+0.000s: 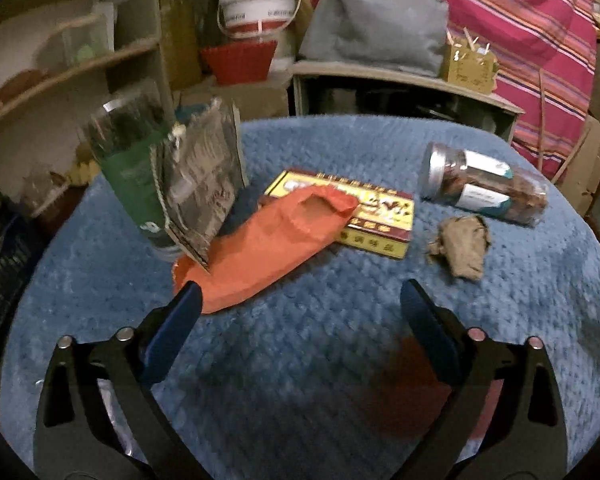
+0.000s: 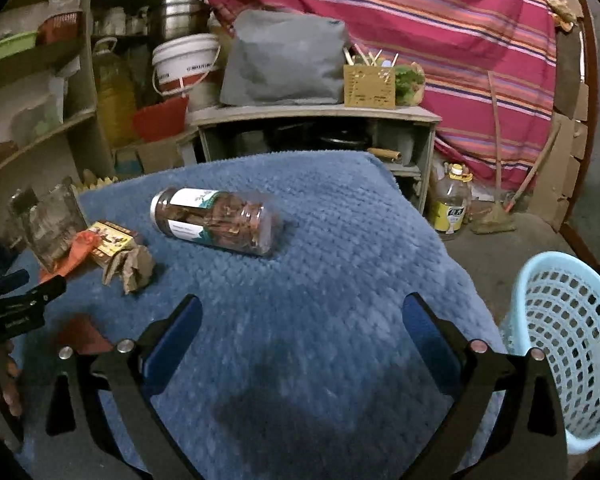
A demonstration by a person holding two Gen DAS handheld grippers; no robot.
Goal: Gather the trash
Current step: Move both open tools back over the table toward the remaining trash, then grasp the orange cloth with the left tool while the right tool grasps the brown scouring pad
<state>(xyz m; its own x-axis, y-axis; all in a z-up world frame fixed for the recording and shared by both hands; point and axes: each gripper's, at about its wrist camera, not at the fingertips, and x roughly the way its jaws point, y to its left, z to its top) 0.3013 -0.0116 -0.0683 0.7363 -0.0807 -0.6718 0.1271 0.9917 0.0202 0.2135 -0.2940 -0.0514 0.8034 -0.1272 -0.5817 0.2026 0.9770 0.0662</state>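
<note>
Left gripper (image 1: 300,300) agape, empty | right gripper (image 2: 302,314) agape, empty | paper wad (image 1: 458,246) on blue cloth (image 1: 300,380) beside jar (image 1: 484,188) | best pinched squarely, then carried to basket (image 2: 572,344)

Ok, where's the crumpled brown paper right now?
The crumpled brown paper lies on the blue blanket, right of the yellow box, just in front of the toppled jar.

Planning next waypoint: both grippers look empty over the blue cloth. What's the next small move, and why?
Probably ease the open left gripper forward-right onto the crumpled brown paper: it lies loose and apart, nothing is held, and the light blue basket waits empty at the right.
</note>
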